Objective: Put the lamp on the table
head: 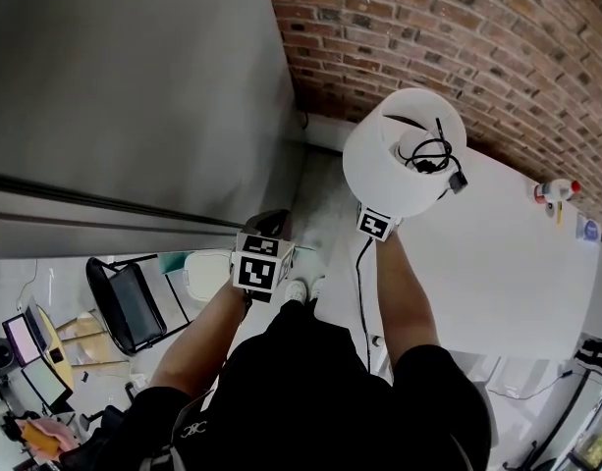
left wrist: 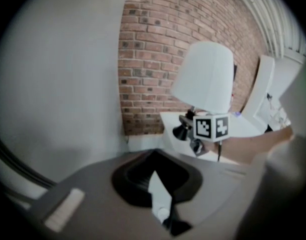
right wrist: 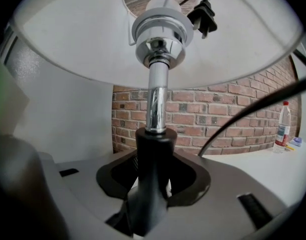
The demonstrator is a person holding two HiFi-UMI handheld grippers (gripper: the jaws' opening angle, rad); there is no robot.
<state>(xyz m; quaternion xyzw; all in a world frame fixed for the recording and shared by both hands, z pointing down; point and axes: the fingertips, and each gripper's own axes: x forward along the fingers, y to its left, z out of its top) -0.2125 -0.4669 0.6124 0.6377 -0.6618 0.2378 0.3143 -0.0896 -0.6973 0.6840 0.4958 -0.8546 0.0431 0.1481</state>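
The lamp (head: 404, 150) has a white shade, a chrome stem (right wrist: 156, 99) and a black neck (right wrist: 152, 169). It hangs upright in the air beside the near left corner of the white table (head: 517, 263). My right gripper (head: 377, 224) is shut on the black neck just under the shade; in its own view the right gripper (right wrist: 148, 204) grips it at the bottom. The lamp's cord and plug (head: 433, 155) lie coiled in the top of the shade. My left gripper (head: 263, 258) hangs lower left, apart from the lamp. In the left gripper view the left gripper (left wrist: 160, 204) is shut and holds nothing.
A brick wall (head: 458, 37) runs behind the table, and a grey panel (head: 134, 86) stands to the left. A plastic bottle (head: 554, 190) stands at the table's far edge. A black cord (head: 359, 283) hangs down past the table's side. A folding chair (head: 134, 302) is on the floor at lower left.
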